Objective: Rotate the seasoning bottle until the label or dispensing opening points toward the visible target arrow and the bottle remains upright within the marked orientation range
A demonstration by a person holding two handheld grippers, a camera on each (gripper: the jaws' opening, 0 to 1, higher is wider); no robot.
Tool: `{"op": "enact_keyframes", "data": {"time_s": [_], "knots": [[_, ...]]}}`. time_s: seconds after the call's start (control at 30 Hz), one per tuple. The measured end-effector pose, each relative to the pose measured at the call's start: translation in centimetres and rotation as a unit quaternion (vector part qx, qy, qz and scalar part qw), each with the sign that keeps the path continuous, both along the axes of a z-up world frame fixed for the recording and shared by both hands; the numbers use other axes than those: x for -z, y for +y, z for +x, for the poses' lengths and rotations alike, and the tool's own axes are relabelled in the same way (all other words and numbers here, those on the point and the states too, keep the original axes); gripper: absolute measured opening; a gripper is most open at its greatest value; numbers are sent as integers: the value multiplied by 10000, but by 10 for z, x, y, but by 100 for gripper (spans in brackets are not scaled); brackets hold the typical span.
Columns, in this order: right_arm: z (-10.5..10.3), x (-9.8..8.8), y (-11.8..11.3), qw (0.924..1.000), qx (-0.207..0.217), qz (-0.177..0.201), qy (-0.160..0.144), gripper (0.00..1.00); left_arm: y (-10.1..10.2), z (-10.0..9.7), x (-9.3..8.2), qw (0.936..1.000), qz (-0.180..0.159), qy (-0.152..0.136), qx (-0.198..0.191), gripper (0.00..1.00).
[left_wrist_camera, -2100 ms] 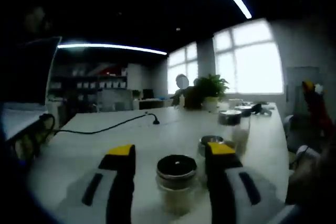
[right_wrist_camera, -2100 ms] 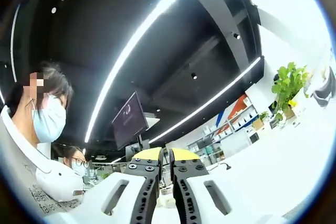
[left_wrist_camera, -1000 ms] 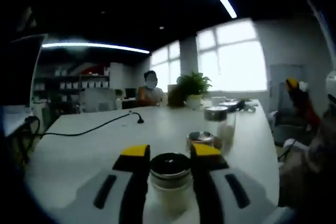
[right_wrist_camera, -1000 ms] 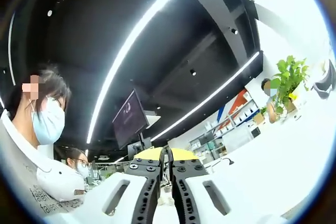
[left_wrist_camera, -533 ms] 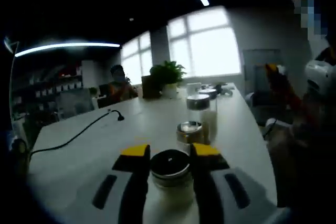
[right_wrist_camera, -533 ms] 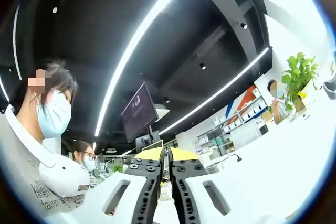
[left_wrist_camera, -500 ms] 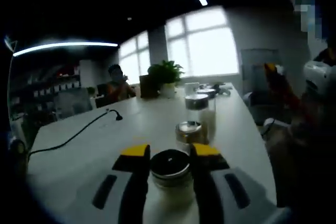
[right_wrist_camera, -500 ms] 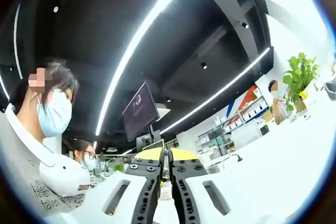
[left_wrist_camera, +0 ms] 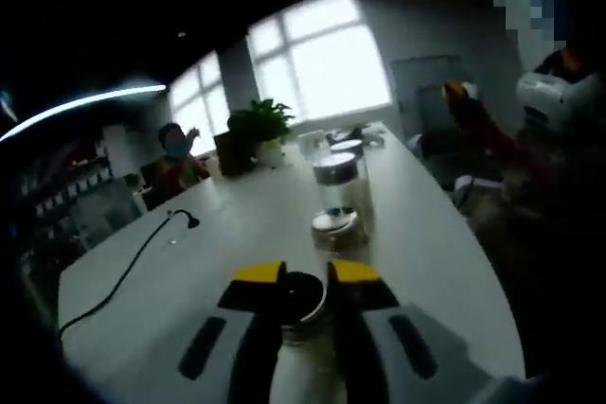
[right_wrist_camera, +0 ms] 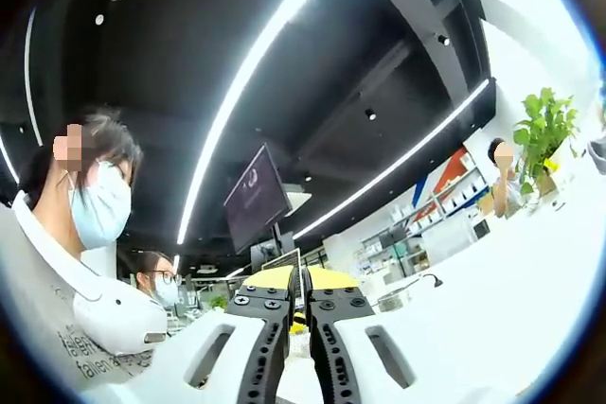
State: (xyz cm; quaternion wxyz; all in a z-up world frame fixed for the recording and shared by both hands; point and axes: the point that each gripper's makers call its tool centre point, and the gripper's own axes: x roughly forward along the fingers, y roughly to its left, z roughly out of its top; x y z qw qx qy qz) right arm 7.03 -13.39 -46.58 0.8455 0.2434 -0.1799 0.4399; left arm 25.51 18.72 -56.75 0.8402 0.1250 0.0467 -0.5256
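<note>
Left gripper view: the left tongs (left_wrist_camera: pixel 306 276) are clamped around the black-lidded seasoning bottle (left_wrist_camera: pixel 298 302), upright on the white table (left_wrist_camera: pixel 417 253). Two more jars (left_wrist_camera: pixel 337 198) stand beyond it, near a potted plant (left_wrist_camera: pixel 259 128). Right gripper view: the right tongs (right_wrist_camera: pixel 298 283) point toward the ceiling, jaws pressed together, holding nothing; a masked person (right_wrist_camera: pixel 80 224) is at left.

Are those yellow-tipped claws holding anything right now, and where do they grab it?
The left gripper is clamped on the seasoning bottle, its jaws pressing either side just below the dark lid. The right gripper is shut on nothing, raised toward the ceiling.
</note>
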Motion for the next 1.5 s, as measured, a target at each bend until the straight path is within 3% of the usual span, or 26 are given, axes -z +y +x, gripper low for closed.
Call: {"op": "enact_keyframes", "data": {"time_s": [0.07,0.1,0.2,0.27,0.33,0.43,0.5,0.6,0.7,0.8,0.93,1.13,1.33,1.5], "knots": [[0,-1,-1,10000,6,7,-28,1,-7,-7,1,9998,-176,58,63,21],[0,-2,-2,10000,4,26,-25,1,-3,-4,-2,9986,-454,267,-34,23],[3,-2,-1,10000,7,72,-5,2,9,2,-3,9986,-472,93,-214,35],[4,-3,-1,9999,3,107,-5,2,8,0,-15,9961,-792,-77,-375,47],[4,-3,-2,9999,19,127,-13,2,14,3,-26,9904,-1125,-146,-786,57],[4,-3,-3,9999,39,122,-8,3,25,10,-24,9818,-1209,-89,-1460,58],[4,-3,-4,9999,47,128,-13,3,35,16,-14,9729,-1195,74,-1978,62],[2,-3,-5,9999,71,129,-28,3,35,17,-12,9660,-1448,117,-2137,65],[1,-2,-7,9998,108,138,-15,3,36,19,-7,9611,-1562,190,-2269,63],[2,-2,-11,9998,136,177,-11,3,32,19,-2,9597,-1584,251,-2307,62],[3,-3,-11,9997,153,190,-7,3,27,20,9,9622,-1389,312,-2324,56],[4,-1,-12,9997,173,188,25,2,17,18,12,9680,-1352,309,-2091,35],[4,0,-13,9996,176,210,51,2,15,12,13,9750,-1167,328,-1863,35],[6,2,-10,9997,142,189,98,2,9,6,14,9833,-1145,440,-1347,34]]}}
